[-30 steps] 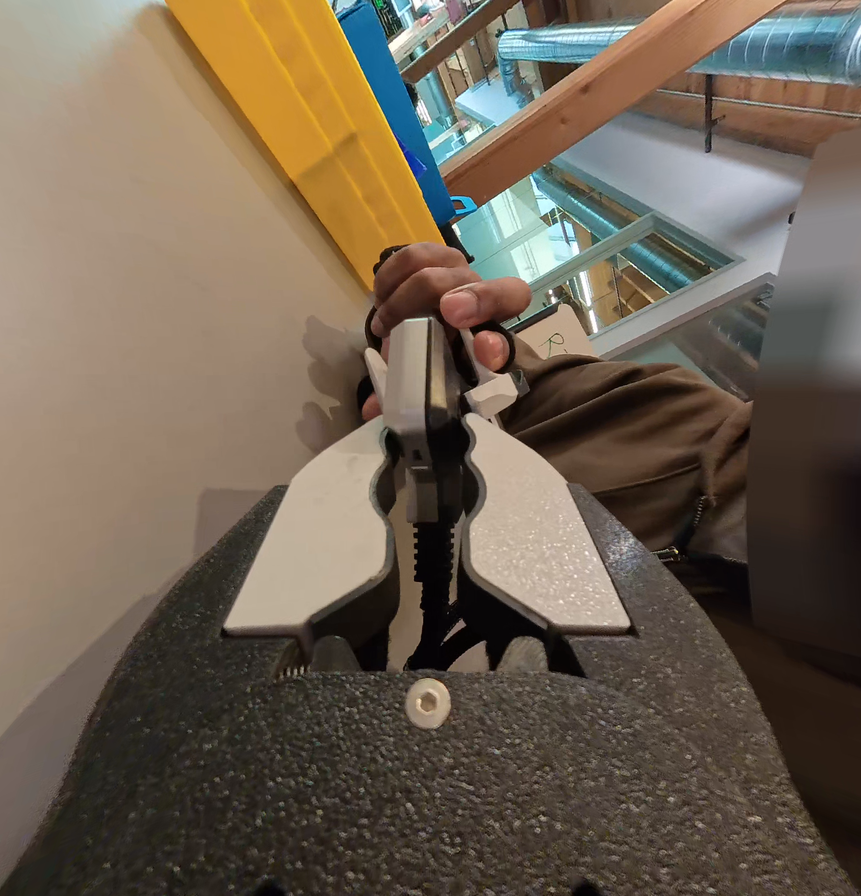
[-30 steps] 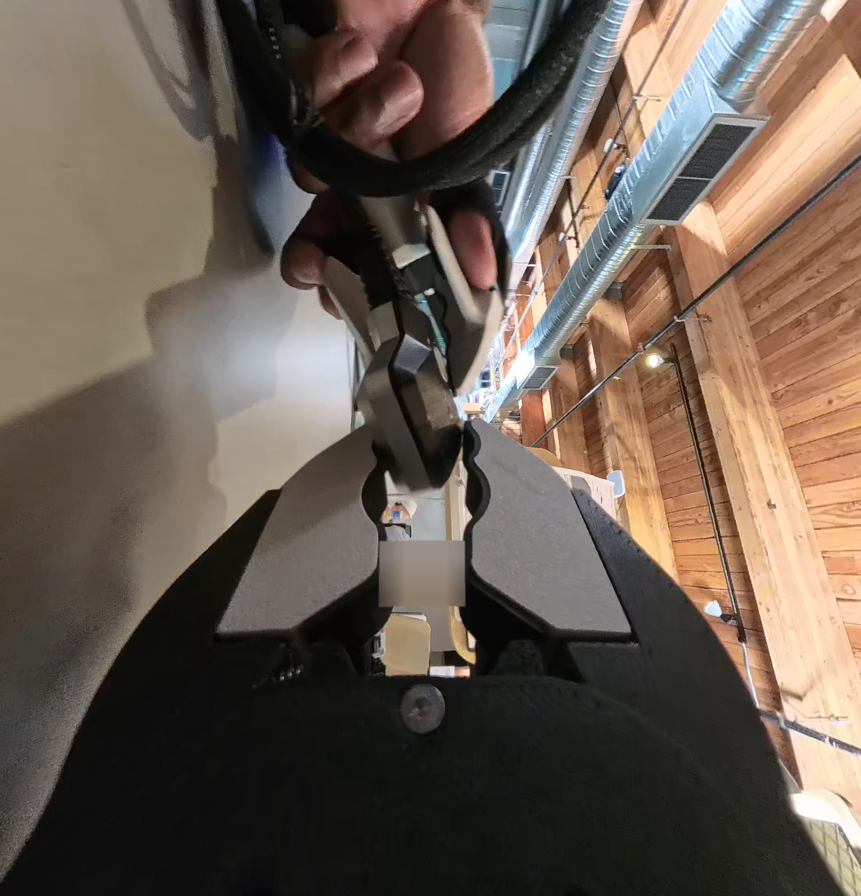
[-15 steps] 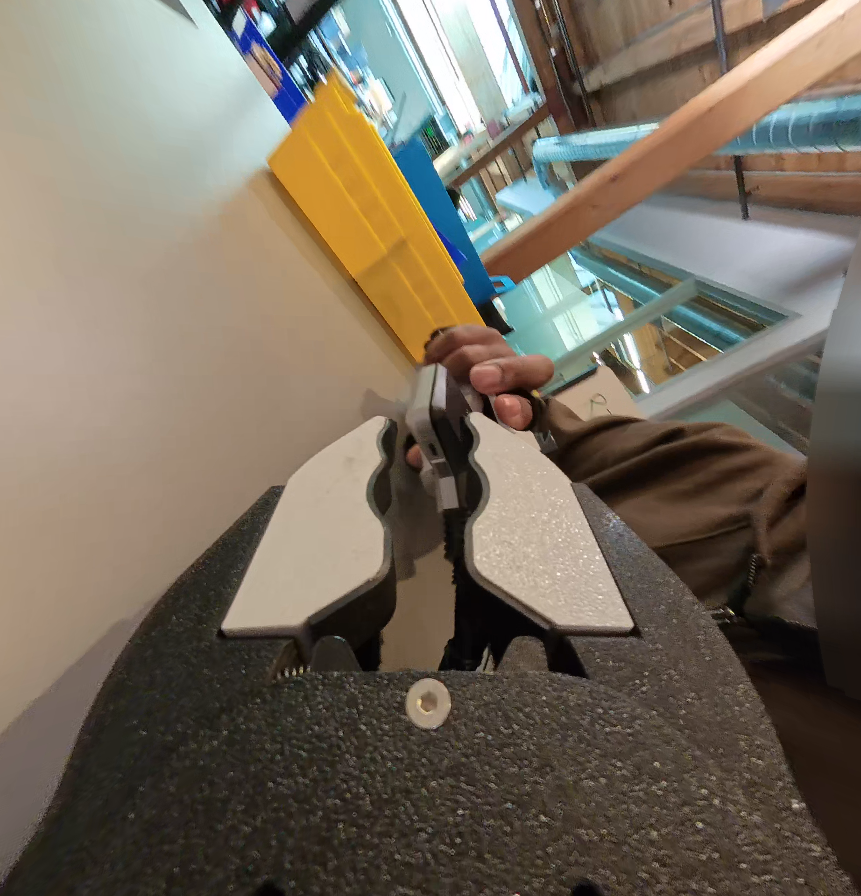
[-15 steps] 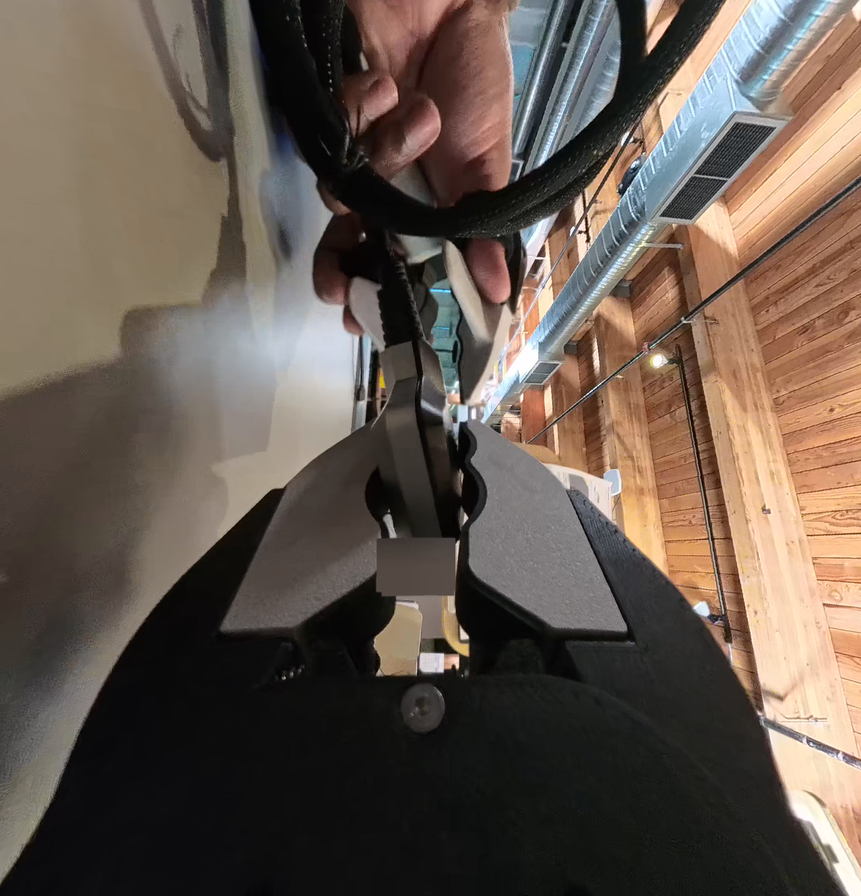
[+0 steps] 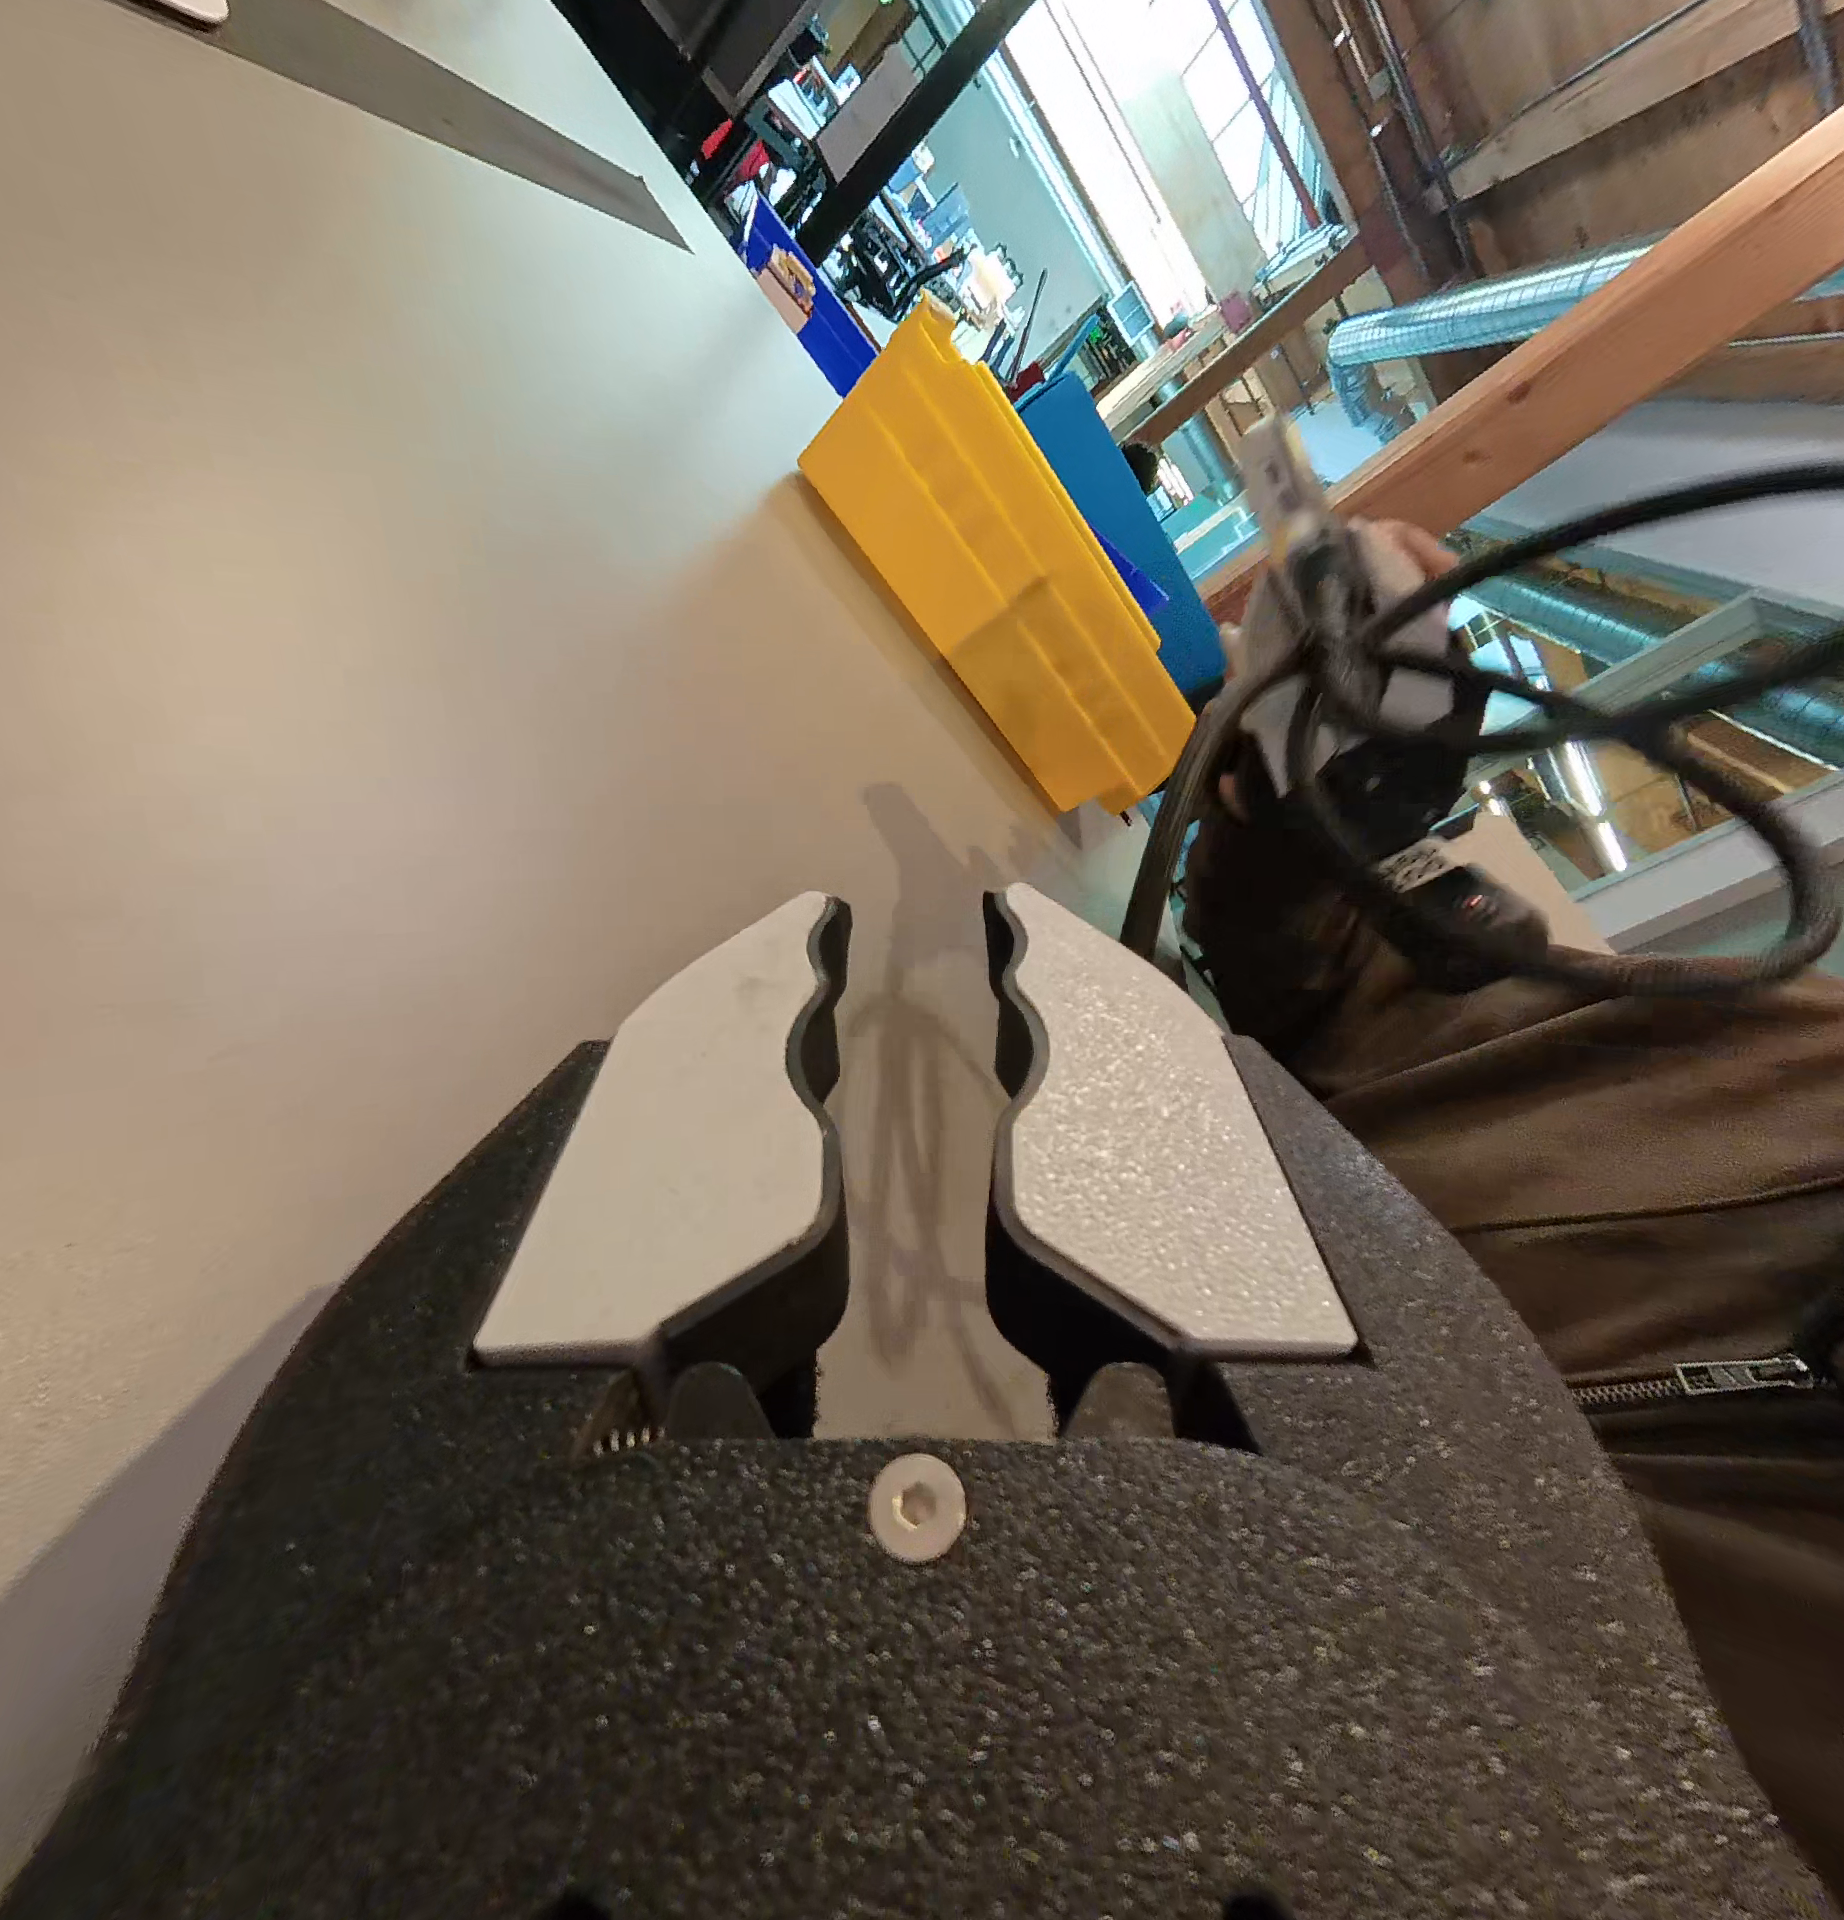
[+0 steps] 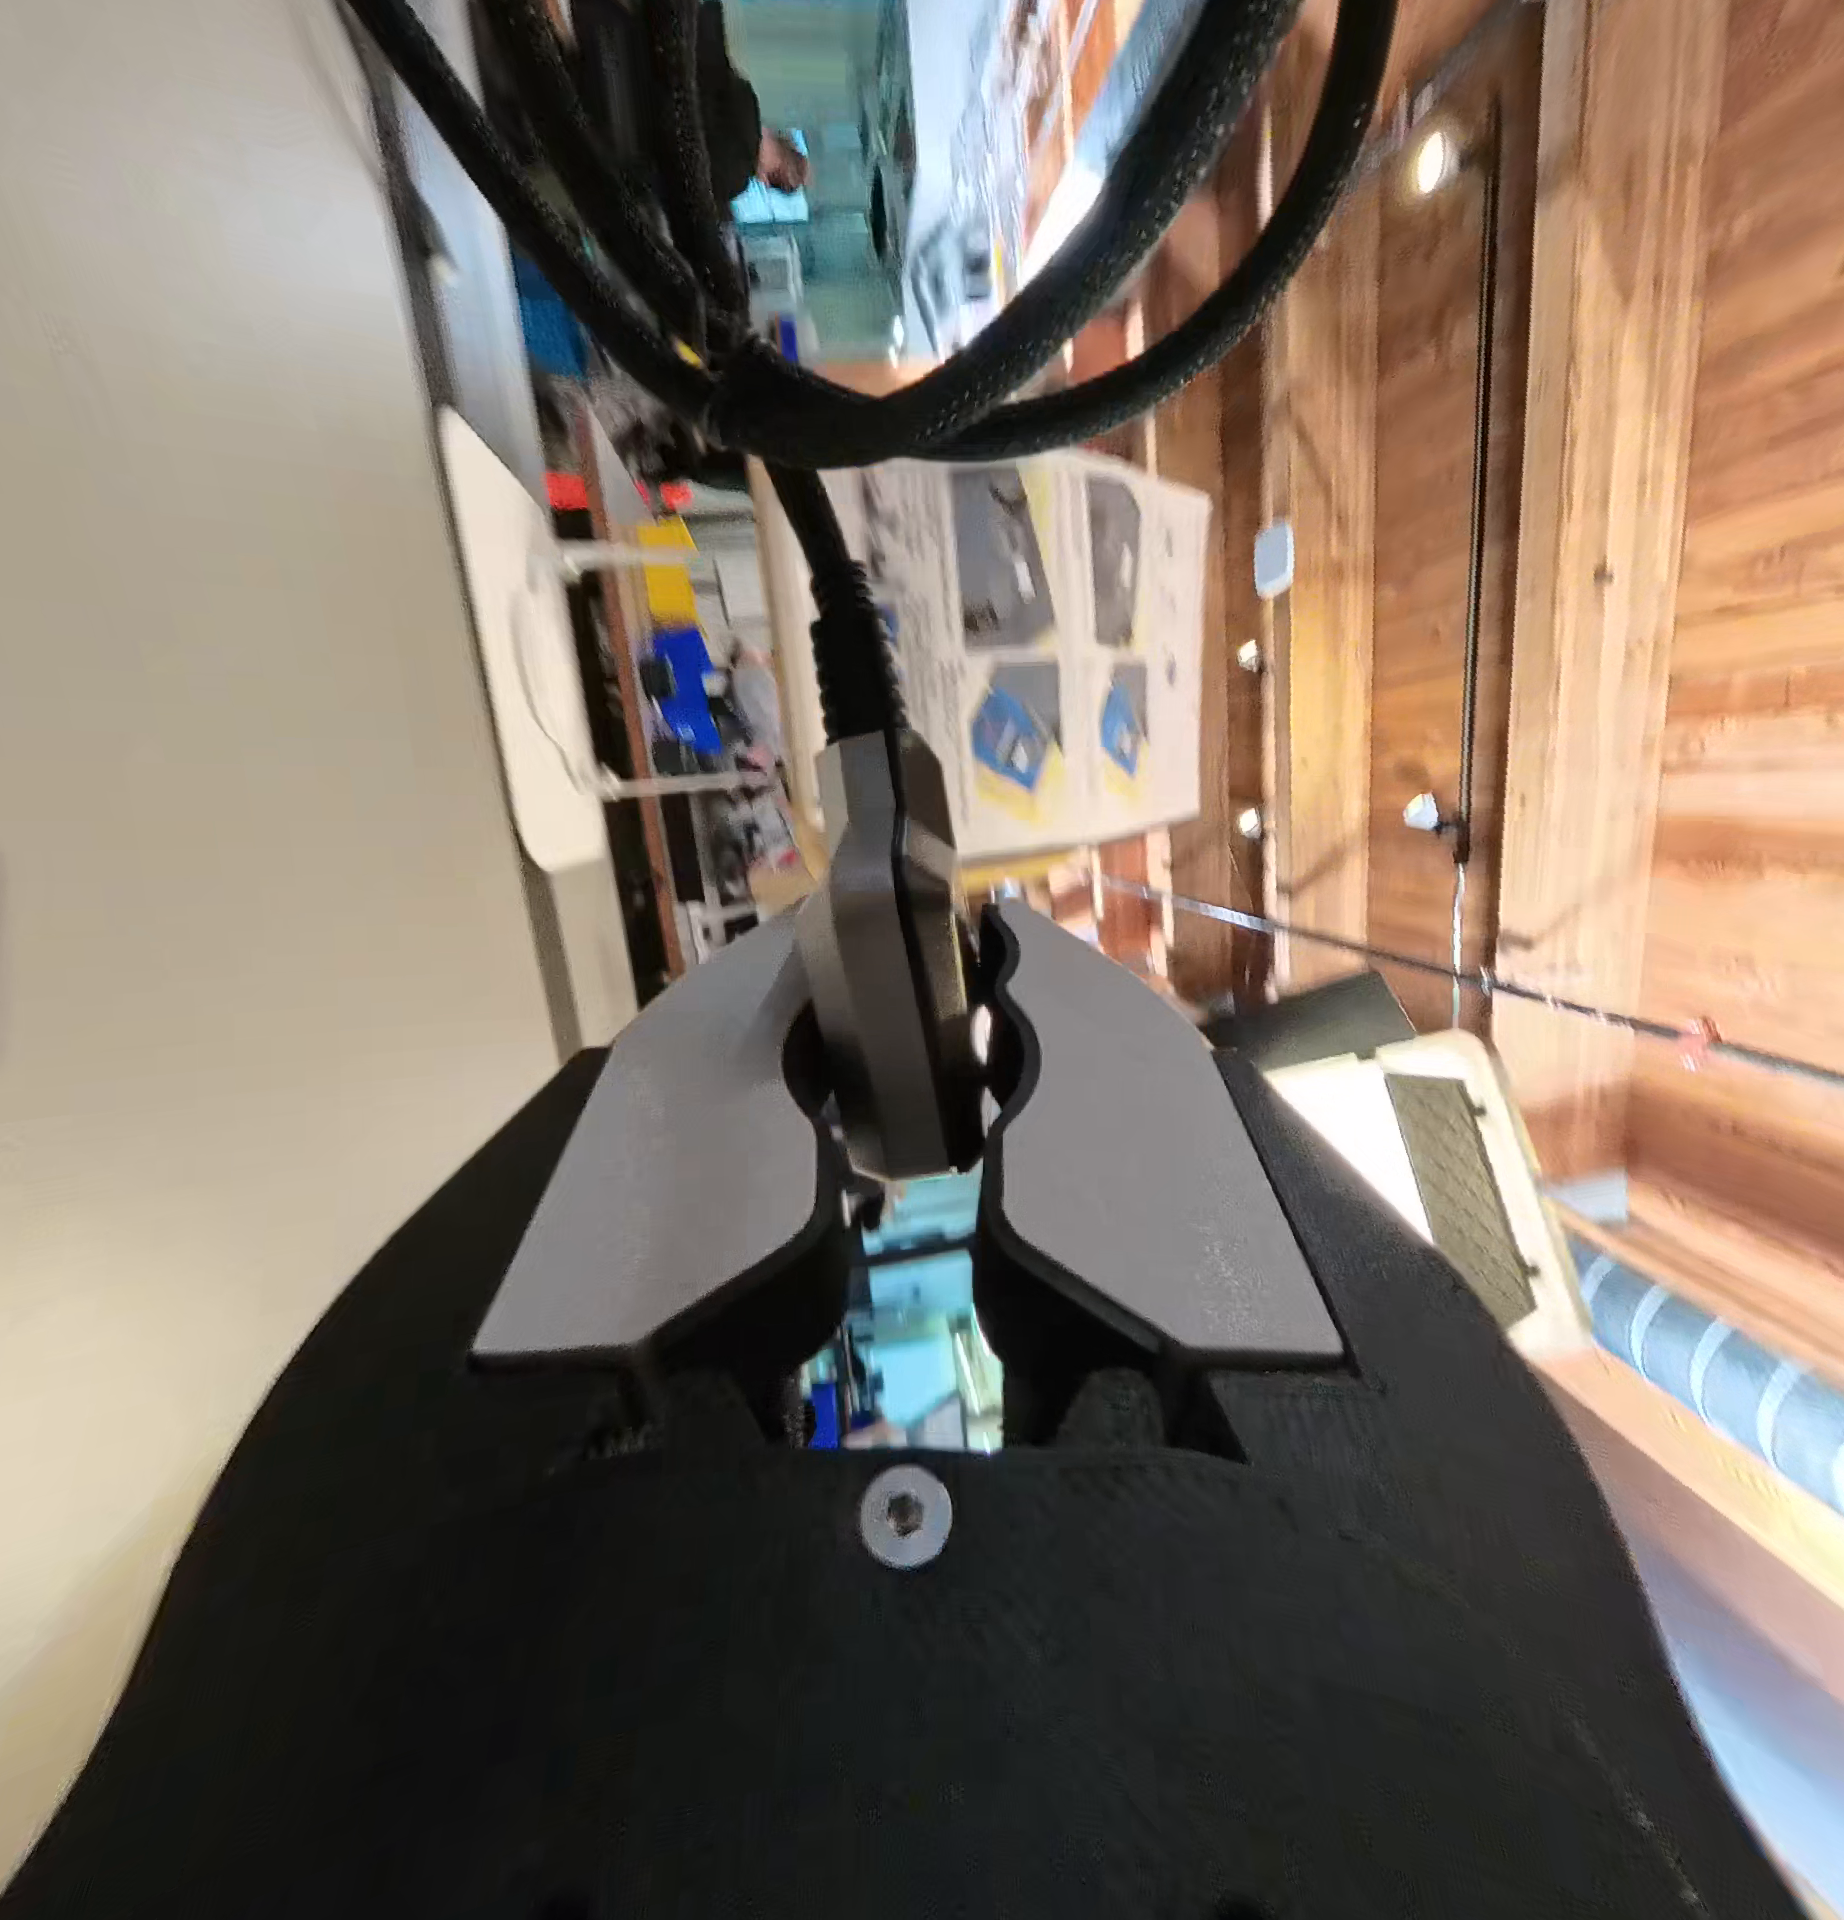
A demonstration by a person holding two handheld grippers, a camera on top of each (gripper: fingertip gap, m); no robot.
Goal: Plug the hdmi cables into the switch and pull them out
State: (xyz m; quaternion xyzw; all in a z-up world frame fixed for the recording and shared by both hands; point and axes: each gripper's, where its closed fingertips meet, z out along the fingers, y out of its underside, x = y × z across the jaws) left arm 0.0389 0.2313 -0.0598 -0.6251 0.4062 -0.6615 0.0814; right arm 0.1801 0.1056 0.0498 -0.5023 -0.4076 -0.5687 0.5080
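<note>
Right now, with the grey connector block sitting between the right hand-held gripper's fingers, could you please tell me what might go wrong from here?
1. The right hand-held gripper clamps the grey metal connector block at a tilt; it might twist or slip out.
2. The thick black braided cable loops above the block; tension could tug the block from the grasp.
3. The left hand-held gripper is open with nothing between its fingers, so only one grasp carries the block; the cable loops could snag near the yellow plastic bin.

cream table (image 5: 326, 623), yellow bin (image 5: 1001, 613) on it
</note>
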